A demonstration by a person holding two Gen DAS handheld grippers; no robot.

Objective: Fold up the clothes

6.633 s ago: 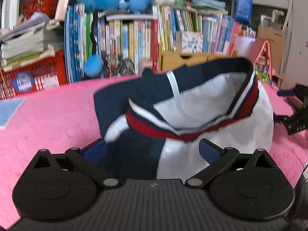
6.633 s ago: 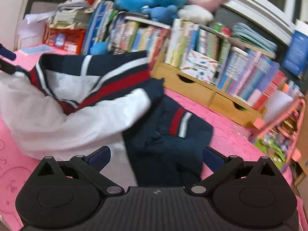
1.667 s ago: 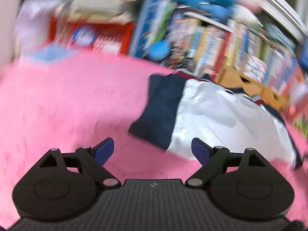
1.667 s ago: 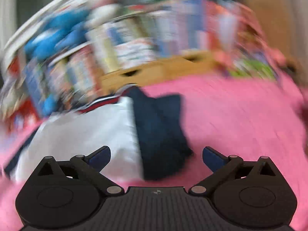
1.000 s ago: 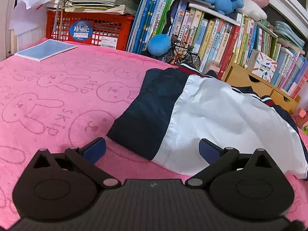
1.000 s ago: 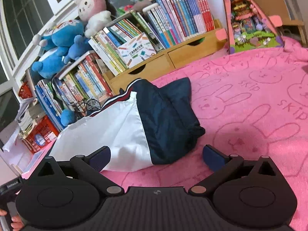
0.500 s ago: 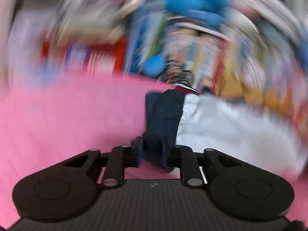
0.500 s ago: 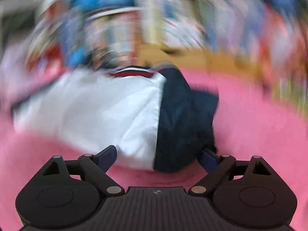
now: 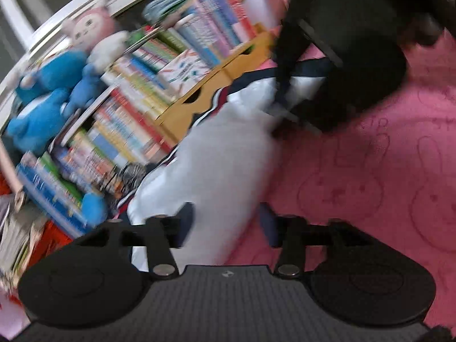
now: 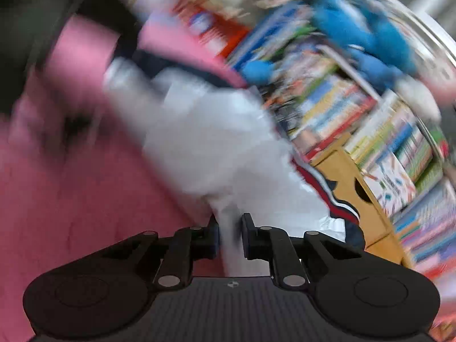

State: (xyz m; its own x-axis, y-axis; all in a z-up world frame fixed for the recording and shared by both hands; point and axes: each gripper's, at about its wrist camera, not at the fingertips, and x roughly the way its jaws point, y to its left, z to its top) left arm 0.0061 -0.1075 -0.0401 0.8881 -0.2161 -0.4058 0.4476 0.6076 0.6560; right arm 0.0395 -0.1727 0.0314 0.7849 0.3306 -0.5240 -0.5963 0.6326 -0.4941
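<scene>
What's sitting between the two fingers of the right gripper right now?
In the right wrist view, a bunched fold of the white jacket runs between the right gripper fingers, whose jaws are closing on it. Nothing else shows in that gap.

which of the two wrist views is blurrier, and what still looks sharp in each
Right wrist view: blurrier, with the bookshelf and white-and-navy jacket smeared; only the black right gripper is crisp. Left wrist view: milder blur, pink rabbit-print blanket readable, left gripper sharp.
</scene>
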